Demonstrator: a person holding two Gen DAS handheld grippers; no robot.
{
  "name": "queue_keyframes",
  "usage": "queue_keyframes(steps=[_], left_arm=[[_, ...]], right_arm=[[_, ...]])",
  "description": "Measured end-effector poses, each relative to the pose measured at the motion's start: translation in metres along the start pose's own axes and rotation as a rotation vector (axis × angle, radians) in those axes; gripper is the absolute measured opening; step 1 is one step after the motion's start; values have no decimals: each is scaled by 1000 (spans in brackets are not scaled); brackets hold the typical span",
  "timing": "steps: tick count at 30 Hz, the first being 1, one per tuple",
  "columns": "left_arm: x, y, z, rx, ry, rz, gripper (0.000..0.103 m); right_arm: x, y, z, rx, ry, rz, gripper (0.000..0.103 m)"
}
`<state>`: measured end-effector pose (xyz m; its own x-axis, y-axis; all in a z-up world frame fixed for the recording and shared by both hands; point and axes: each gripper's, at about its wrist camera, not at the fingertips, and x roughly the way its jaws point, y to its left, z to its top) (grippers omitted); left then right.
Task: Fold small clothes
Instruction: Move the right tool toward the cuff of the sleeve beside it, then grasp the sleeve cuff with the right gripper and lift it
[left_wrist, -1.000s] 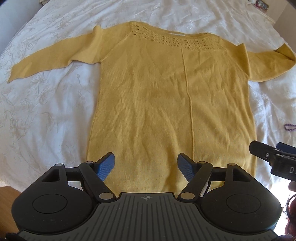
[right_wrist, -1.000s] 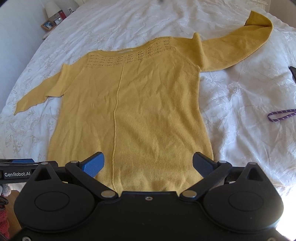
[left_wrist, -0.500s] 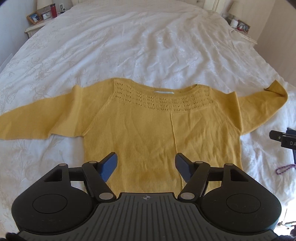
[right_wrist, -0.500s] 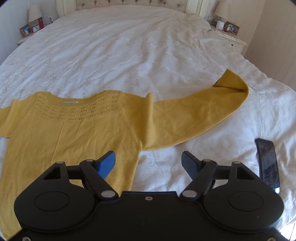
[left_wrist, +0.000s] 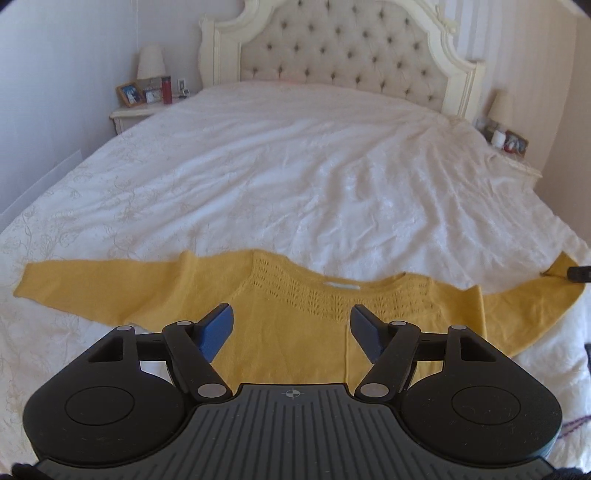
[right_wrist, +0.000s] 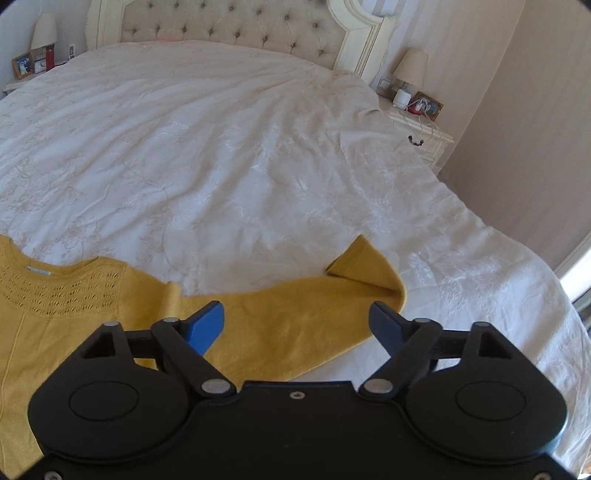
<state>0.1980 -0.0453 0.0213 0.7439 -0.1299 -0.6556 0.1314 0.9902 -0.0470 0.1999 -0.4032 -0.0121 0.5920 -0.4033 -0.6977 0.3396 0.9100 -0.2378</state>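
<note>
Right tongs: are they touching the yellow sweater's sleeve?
Cannot tell. In the right wrist view the right tongs stand open over the sleeve, nothing pinched; no gap shows.

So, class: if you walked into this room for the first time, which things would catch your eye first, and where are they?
A mustard-yellow sweater lies flat with sleeves spread on the near part of the white bedspread; its right sleeve ends in a folded-over cuff. Behind the bed stands a tufted cream headboard. Both black claws fill the foreground, the right claw open above that sleeve.
</note>
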Motion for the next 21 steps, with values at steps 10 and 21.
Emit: queue_keyframes(steps=[10, 21], left_arm=[[14, -39, 10, -36, 155, -9, 76], [20, -42, -17, -136, 287, 42, 76]], right_arm=[[62, -61, 32, 40, 21, 159, 89], [128, -87, 37, -35, 150, 186, 55]])
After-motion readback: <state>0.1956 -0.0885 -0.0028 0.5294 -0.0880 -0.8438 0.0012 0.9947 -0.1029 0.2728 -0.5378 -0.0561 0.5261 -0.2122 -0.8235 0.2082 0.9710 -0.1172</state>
